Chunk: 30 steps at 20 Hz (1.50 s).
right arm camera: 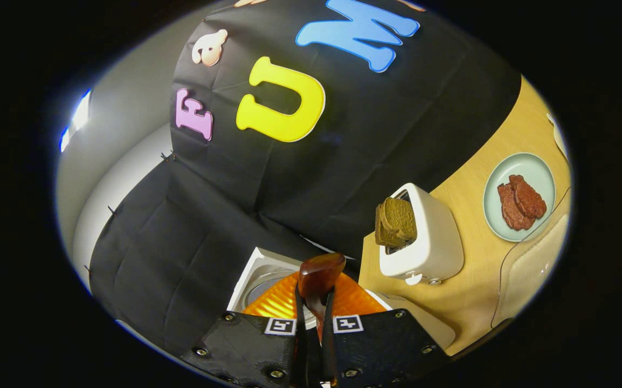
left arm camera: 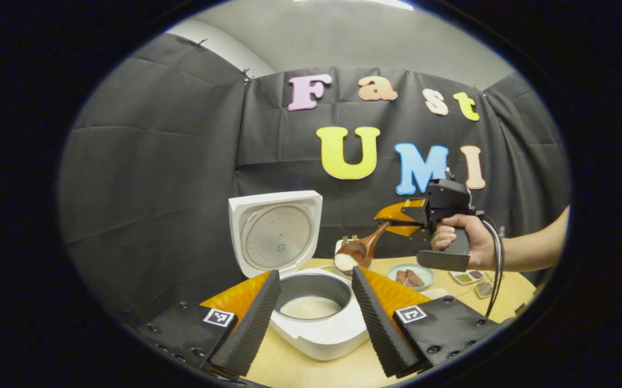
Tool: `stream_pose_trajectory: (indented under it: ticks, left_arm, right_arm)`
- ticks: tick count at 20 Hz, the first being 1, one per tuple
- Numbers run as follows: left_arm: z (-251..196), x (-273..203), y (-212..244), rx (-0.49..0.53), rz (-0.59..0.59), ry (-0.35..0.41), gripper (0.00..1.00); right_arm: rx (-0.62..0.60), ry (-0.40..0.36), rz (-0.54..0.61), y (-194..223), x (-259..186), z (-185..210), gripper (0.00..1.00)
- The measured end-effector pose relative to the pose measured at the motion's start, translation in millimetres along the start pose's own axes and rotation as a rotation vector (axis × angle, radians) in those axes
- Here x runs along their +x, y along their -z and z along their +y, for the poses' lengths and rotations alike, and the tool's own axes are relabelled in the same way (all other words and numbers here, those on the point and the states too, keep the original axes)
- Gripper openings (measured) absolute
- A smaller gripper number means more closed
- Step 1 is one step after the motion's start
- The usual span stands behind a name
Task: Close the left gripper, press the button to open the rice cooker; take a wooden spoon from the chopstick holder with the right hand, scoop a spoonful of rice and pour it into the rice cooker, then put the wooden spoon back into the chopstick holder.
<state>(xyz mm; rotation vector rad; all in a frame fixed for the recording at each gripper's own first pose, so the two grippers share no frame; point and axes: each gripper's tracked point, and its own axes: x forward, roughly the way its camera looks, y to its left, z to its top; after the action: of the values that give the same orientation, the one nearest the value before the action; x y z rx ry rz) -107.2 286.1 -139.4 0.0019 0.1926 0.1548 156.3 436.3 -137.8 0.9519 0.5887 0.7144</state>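
The white rice cooker point(left arm camera: 322, 337) stands with its lid point(left arm camera: 276, 231) raised, and white rice lies in its pot point(left arm camera: 310, 307). My left gripper point(left arm camera: 313, 318) is open just in front of the cooker, one finger on each side of the pot and nothing between them. A hand holds my right gripper point(left arm camera: 392, 220) up to the right, shut on the handle of the wooden spoon point(left arm camera: 362, 249). The spoon tilts down with a heap of rice point(left arm camera: 346, 262) over the cooker's right rim. In the right gripper view, the right gripper point(right arm camera: 313, 302) clamps the spoon point(right arm camera: 320, 275), with the lid point(right arm camera: 257, 277) behind it.
A white toaster point(right arm camera: 424, 245) with bread slices point(right arm camera: 395, 221) stands on the wooden table point(right arm camera: 483, 280). A pale green plate point(right arm camera: 548, 178) carrying meat slices lies to its right, with a thin cable beside it. A small tray point(left arm camera: 467, 276) sits at the far right.
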Motion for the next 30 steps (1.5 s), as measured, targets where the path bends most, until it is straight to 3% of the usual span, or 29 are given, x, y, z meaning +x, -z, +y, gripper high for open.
stream_pose_trajectory:
  ticks: [2,4,6,7,8,10,15,17,21,23,25,26,30]
  left_arm:
    - [2,-1,1,-0.003,0.004,-0.004,0.88]
    - [2,-4,0,-0.001,-0.001,-0.004,0.98]
    - [6,-2,1,-0.002,-0.001,-0.010,0.88]
    - [8,-2,3,-0.005,0.000,-0.015,0.88]
    - [13,-2,4,-0.007,0.000,-0.026,0.98]
    - [18,-3,3,-0.017,-0.005,-0.039,0.88]
    - [22,-6,8,-0.030,0.001,-0.066,0.88]
    - [23,-8,8,-0.032,0.001,-0.071,0.88]
    - [25,-12,10,-0.042,0.005,-0.086,0.98]
    - [25,-14,12,-0.054,0.011,-0.094,0.93]
    - [26,-15,12,-0.062,0.012,-0.102,0.93]
    - [26,-16,13,-0.063,0.013,-0.105,0.98]
    - [25,-17,19,-0.080,0.026,-0.105,0.88]
  right_arm:
    - [-0.039,0.014,0.012,8,11,1,0.10]
    - [-0.102,0.045,0.017,17,19,-1,0.10]
    - [-0.154,0.067,0.033,30,29,-1,0.11]
    - [-0.179,0.076,0.044,35,34,-2,0.11]
    - [-0.208,0.085,0.058,41,40,-3,0.11]
    - [-0.278,0.097,0.082,52,50,-1,0.11]
    - [-0.532,0.093,0.098,73,67,14,0.11]
    - [-0.639,0.066,0.111,82,71,23,0.11]
    - [-0.844,-0.005,0.114,98,76,43,0.10]
    - [-0.942,-0.066,0.110,109,76,51,0.10]
    - [-1.044,-0.115,0.117,119,75,55,0.10]
    - [-1.094,-0.136,0.118,124,74,57,0.10]
    - [-1.208,-0.199,0.145,144,66,60,0.10]
